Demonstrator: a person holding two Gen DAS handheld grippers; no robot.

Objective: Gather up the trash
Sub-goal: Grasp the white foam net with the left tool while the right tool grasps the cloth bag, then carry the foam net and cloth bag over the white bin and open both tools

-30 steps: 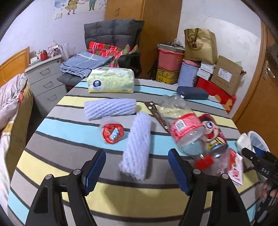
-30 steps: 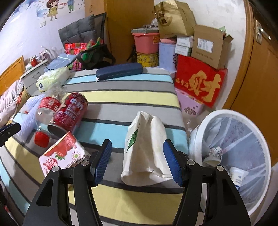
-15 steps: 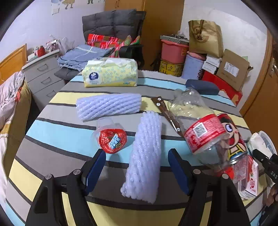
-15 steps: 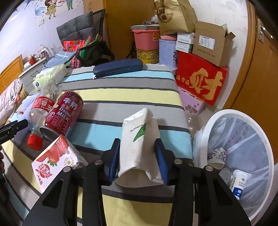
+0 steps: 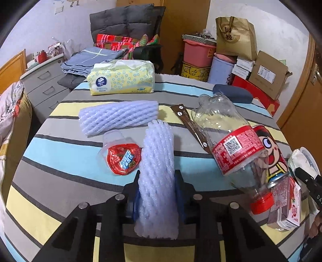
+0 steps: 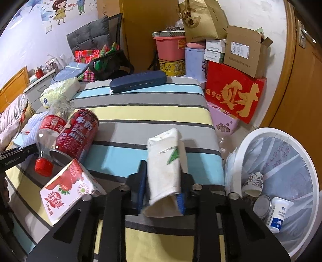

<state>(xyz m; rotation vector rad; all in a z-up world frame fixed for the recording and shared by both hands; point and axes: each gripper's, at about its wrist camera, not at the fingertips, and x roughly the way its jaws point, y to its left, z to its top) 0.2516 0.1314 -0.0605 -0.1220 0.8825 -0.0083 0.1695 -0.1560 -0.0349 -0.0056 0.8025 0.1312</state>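
The right tongs are clamped on the white paper bag, whose long axis runs straight ahead along the fingers, and the lined bin sits just off the desk edge to their right — so this hand is much the nearer to it. The left tongs grip a foam net sleeve lying lengthwise between the pads; its twin lies crosswise farther on, and that load has the whole desk to cross.

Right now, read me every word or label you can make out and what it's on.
"DRINK MILK": red can.
Large gold Chinese character: red box, not transcribed.
Chinese characters: brown paper bag.
Tissue pack logo, bottle label with QR code, strawberry carton: too small or blurred.
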